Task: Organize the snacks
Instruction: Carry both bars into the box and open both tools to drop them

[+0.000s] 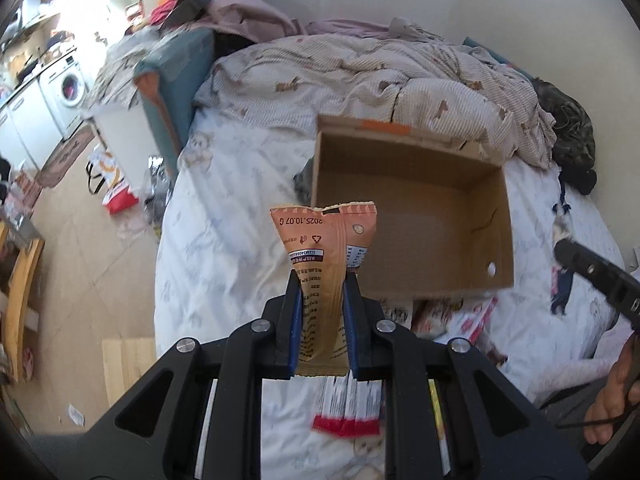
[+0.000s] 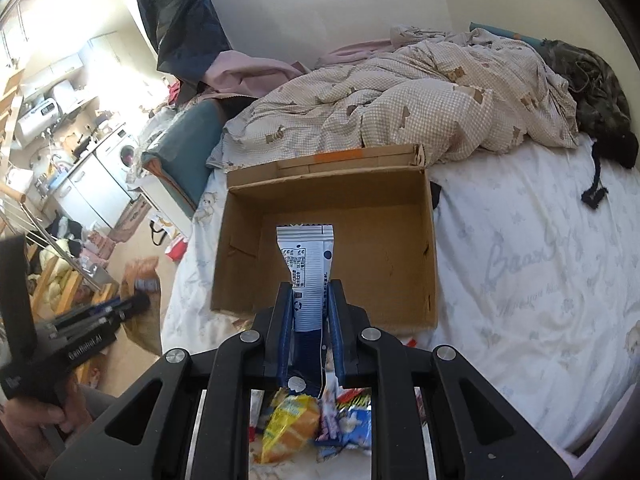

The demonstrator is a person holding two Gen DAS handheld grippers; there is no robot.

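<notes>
Both grippers pinch a snack packet above the bed.
Left gripper [image 1: 322,276] fingers squeeze an orange packet [image 1: 324,248], printed back up, its crimped end sticking out past the tips; right gripper [image 2: 310,288] fingers clamp a white-and-navy packet [image 2: 306,260] likewise. Loose snacks [image 2: 308,424] lie beneath, then the open cardboard box [image 2: 400,276] on the bed [image 2: 520,264].

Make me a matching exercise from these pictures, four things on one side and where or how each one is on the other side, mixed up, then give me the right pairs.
Things:
1. orange snack packet
2. white and blue snack packet
3. cardboard box
4. yellow snack bag

States:
A. open, nothing inside, on the bed
B. clamped in the left gripper
C. lying in the snack pile beneath the gripper
D. clamped in the right gripper

Pairs: 1-B, 2-D, 3-A, 4-C
</notes>
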